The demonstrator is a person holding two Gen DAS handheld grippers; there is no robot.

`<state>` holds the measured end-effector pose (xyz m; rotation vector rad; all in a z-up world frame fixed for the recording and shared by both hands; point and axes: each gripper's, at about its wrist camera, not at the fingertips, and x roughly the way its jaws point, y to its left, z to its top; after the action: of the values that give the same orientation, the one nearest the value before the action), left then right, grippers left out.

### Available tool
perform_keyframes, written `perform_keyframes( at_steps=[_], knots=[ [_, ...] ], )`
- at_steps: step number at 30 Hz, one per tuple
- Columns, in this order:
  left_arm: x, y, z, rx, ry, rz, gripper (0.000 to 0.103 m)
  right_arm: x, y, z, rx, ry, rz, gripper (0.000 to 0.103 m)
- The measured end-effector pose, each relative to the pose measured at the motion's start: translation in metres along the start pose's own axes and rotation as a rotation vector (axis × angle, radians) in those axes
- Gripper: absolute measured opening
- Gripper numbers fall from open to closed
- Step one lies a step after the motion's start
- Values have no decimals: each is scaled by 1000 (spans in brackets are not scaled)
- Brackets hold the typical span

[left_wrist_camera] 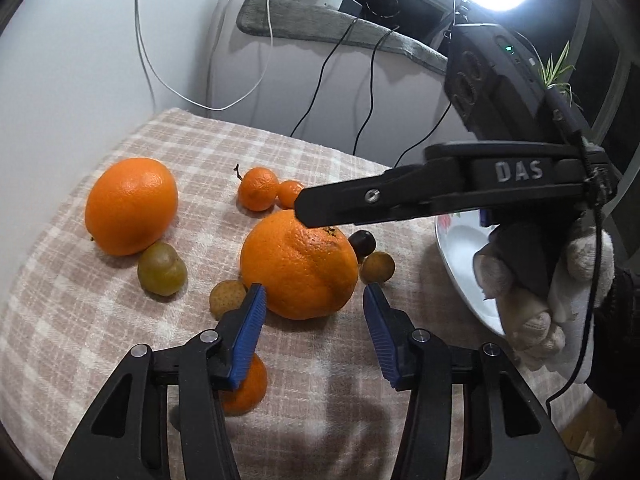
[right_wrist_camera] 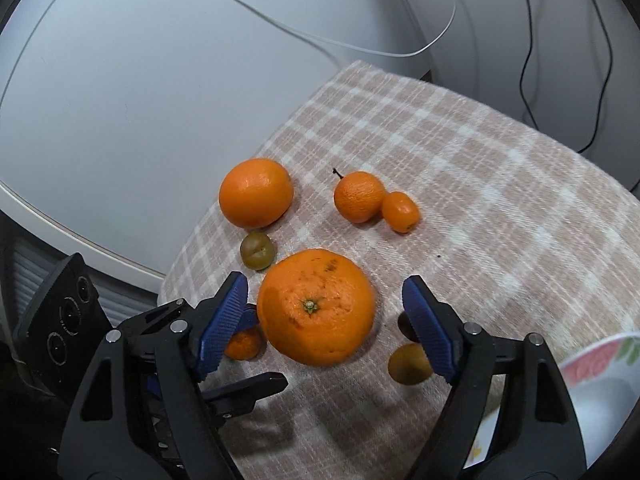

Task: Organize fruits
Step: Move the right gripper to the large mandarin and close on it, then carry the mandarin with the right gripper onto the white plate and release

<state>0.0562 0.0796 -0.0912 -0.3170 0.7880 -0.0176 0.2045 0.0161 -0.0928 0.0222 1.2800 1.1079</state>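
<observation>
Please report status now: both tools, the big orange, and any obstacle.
Left tool open, right tool open, both around big orange, not gripping. Orange on checked cloth. Small fruits crowd it.

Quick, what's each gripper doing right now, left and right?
Left gripper: open, holding nothing.
Right gripper: open, jaws either side of the big orange, not gripping it.

Big orange (right_wrist_camera: 316, 306) stem-up mid-cloth, w/ smaller fruits (right_wrist_camera: 359, 197) scattered around.

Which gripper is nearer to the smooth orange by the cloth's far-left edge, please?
Left. The left gripper sits lower right of the smooth orange, nearer than the right gripper, which straddles the big bumpy orange.
</observation>
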Motion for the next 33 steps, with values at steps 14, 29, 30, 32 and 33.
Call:
perform_keyframes(
  at_steps=[14, 29, 30, 32, 33],
  knots=[
    [7, -2, 1, 54, 0, 79, 49, 19, -5, 4, 15, 78, 44, 75],
    [8, -4, 0, 82, -19, 96, 49, 17, 0, -1, 20, 58, 35, 70],
    [7, -4, -1, 84, -21, 95, 49, 16, 1, -2, 21, 56, 35, 70],
    [5, -6, -2, 88, -28, 93, 49, 13, 0, -2, 25, 51, 39, 69],
    [4, -7, -2, 90, -31, 92, 49, 11, 0, -3, 28, 48, 40, 69]
  ],
)
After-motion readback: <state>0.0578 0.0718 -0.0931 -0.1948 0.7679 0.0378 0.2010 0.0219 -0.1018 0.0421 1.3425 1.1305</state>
